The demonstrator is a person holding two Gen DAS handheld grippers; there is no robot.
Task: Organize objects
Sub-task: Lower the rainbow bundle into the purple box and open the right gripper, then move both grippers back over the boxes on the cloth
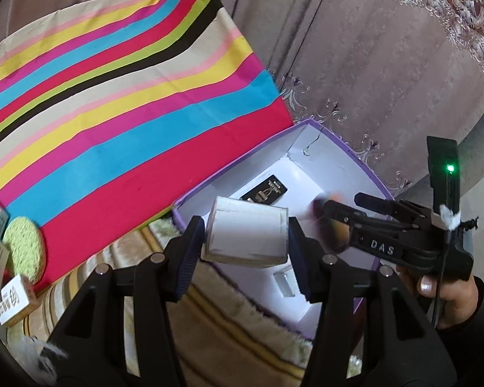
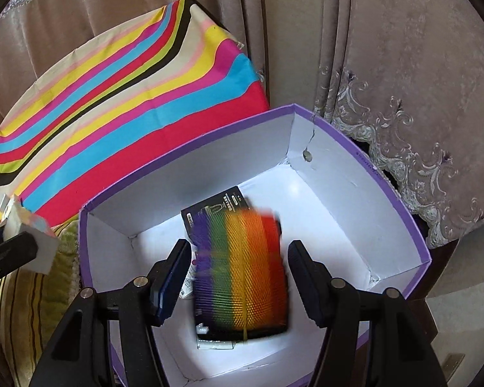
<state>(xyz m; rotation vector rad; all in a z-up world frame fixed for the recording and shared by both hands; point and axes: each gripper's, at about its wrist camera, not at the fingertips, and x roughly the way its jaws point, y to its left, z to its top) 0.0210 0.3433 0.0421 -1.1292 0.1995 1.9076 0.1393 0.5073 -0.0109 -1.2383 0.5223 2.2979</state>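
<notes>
My left gripper is shut on a small white box and holds it over the near-left rim of the purple-edged white box. My right gripper is open over that box. A rainbow-striped object is blurred between its spread fingers, apart from both, above a black package on the box floor. The black package also shows in the left wrist view. The right gripper shows in the left wrist view.
A table with a striped cloth stands left of the box. At its near-left corner lie a green round pad and small printed boxes. Curtains hang behind. A striped rug is below.
</notes>
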